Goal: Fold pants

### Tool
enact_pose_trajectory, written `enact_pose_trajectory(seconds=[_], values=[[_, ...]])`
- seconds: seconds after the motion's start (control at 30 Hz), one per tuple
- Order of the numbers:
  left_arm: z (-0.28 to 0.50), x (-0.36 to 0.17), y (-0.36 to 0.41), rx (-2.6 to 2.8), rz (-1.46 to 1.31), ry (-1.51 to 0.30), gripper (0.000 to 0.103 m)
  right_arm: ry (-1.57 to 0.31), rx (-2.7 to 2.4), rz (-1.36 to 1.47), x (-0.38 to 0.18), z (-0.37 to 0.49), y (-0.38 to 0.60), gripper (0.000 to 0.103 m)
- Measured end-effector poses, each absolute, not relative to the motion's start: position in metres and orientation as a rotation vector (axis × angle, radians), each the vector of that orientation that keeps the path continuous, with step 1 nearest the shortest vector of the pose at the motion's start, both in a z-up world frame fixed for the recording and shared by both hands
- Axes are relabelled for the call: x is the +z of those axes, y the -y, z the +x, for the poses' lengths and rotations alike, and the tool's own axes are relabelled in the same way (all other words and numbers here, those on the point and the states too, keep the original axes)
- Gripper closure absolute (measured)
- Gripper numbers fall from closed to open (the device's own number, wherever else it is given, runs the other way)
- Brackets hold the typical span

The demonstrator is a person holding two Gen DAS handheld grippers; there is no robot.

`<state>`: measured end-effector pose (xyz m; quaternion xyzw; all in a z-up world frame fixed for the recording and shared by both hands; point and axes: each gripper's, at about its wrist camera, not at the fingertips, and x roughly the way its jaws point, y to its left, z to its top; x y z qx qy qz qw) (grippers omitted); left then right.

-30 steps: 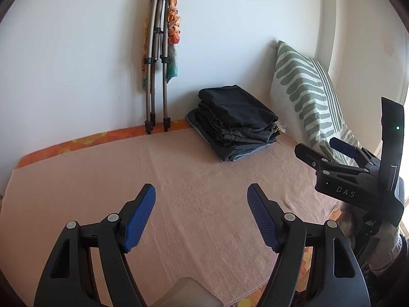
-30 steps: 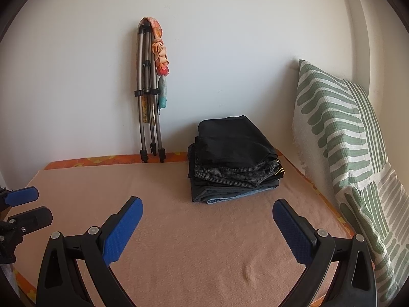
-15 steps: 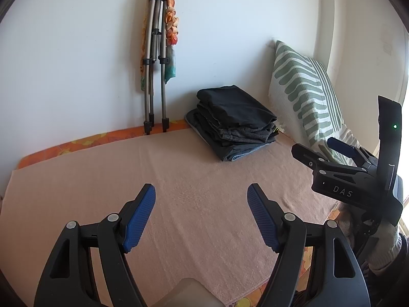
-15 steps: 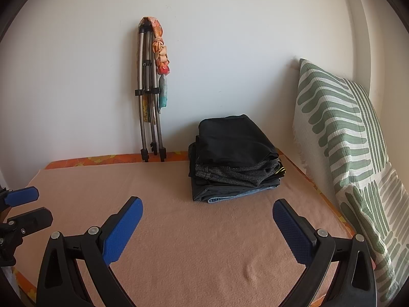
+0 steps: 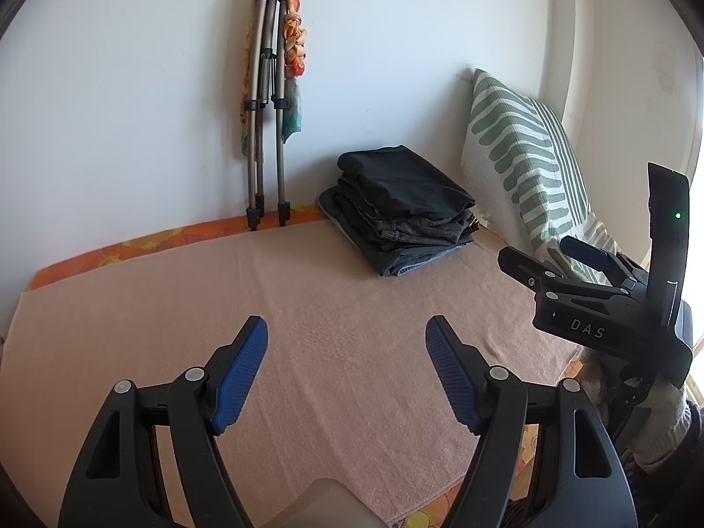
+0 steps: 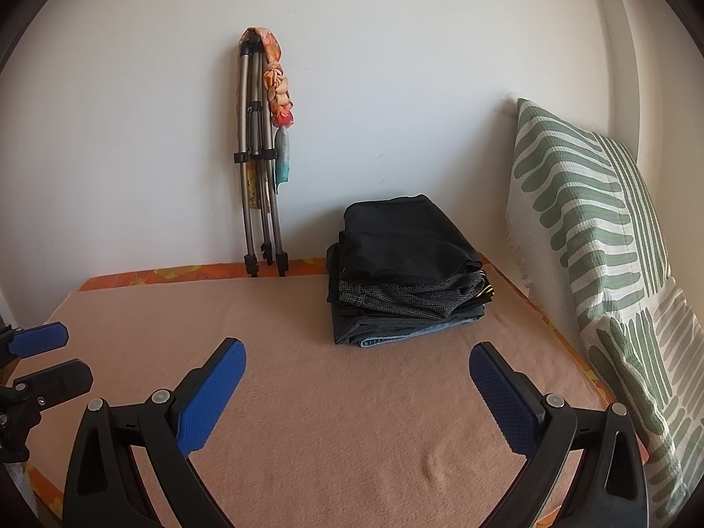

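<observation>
A stack of folded dark pants [image 5: 402, 209] [image 6: 407, 270] lies at the far side of the bed, on a peach blanket [image 5: 334, 308] [image 6: 352, 396] near the wall. My left gripper [image 5: 346, 365] is open and empty, held over the blanket well short of the stack. My right gripper [image 6: 356, 385] is open and empty, also short of the stack. The right gripper shows from the side at the right of the left wrist view [image 5: 554, 255]. The left gripper shows at the left edge of the right wrist view [image 6: 44, 354].
A folded tripod [image 5: 266, 132] [image 6: 259, 185] with a cloth tied on it leans on the white wall. A green-striped pillow [image 5: 523, 163] [image 6: 603, 237] stands along the right side. An orange sheet [image 5: 132, 246] shows at the bed's far edge.
Both grippers stay open and almost still. The view has shifted only slightly.
</observation>
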<state>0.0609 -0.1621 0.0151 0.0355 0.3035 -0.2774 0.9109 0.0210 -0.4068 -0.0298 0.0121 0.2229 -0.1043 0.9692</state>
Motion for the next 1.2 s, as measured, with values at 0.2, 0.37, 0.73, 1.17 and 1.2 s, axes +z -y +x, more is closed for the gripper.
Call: enact_pose_trajectory(seconds=[0.2, 0.37, 0.73, 1.17, 1.2], values=[[0.0599, 0.0150, 0.1615, -0.574, 0.074, -0.623, 0.029, -0.450, -0.213, 0.026, -0.0303, 0.0210, 0.4059, 0.000], [0.0591, 0.0146, 0.1618, -0.573, 0.074, -0.622, 0.028, -0.452, -0.212, 0.024, -0.0307, 0.0208, 0.4048, 0.000], [0.0573, 0.0131, 0.1617, -0.567, 0.085, -0.616, 0.028, -0.455, -0.209, 0.023, -0.0313, 0.0212, 0.4028, 0.000], [0.0575, 0.0103, 0.1567, -0.544, 0.088, -0.624, 0.028, -0.463, -0.203, 0.020, -0.0338, 0.0239, 0.4021, 0.000], [0.0573, 0.0101, 0.1565, -0.543, 0.090, -0.625, 0.028, -0.464, -0.202, 0.020, -0.0342, 0.0249, 0.4028, 0.000]])
